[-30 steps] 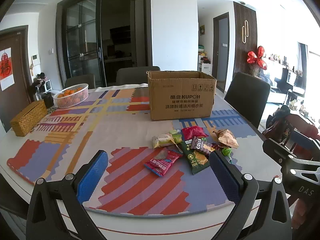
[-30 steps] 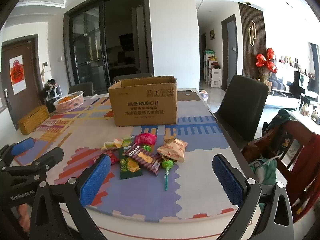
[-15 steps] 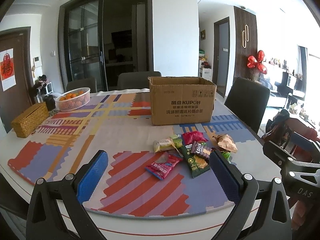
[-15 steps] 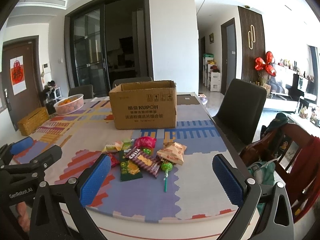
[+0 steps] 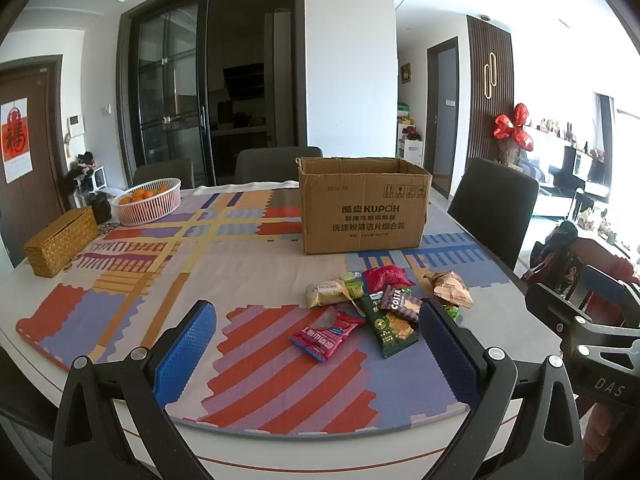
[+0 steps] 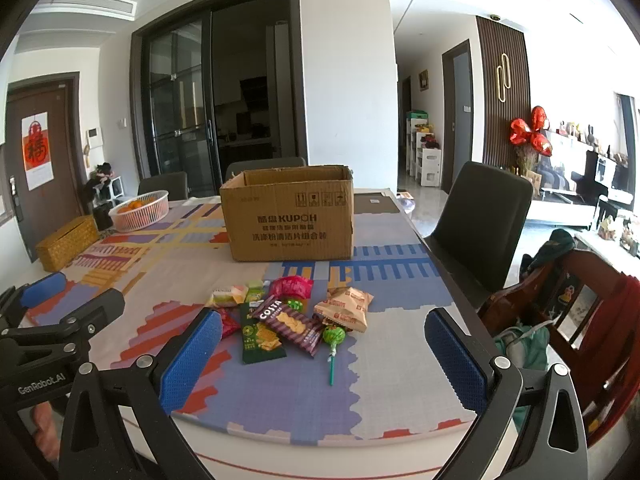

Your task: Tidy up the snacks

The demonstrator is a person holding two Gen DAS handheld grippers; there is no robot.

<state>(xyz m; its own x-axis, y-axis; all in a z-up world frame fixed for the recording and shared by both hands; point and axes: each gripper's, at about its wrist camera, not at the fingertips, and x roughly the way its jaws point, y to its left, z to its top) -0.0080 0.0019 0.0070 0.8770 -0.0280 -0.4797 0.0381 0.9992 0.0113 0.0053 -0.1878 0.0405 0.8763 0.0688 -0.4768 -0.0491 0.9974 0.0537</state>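
A pile of snack packets lies on the patterned table mat: a pink-red packet (image 5: 326, 335), a dark green cracker packet (image 5: 390, 326) (image 6: 260, 334), a purple Costa packet (image 6: 294, 324), a tan packet (image 6: 346, 308), a red bag (image 6: 290, 286) and a green lollipop (image 6: 333, 338). An open cardboard box (image 5: 362, 204) (image 6: 290, 218) stands behind them. My left gripper (image 5: 318, 354) is open and empty above the table's near edge. My right gripper (image 6: 324, 364) is open and empty, just short of the lollipop.
A white basket of oranges (image 5: 146, 200) and a woven box (image 5: 60, 240) sit at the far left. Dark chairs (image 6: 484, 216) stand around the table. A red wooden chair with clothes (image 6: 568, 320) is at the right. The table's front edge (image 6: 320, 460) is close.
Both grippers have risen and pulled back a little; the snacks and box sit slightly lower and farther in both views. Nothing on the table has moved.
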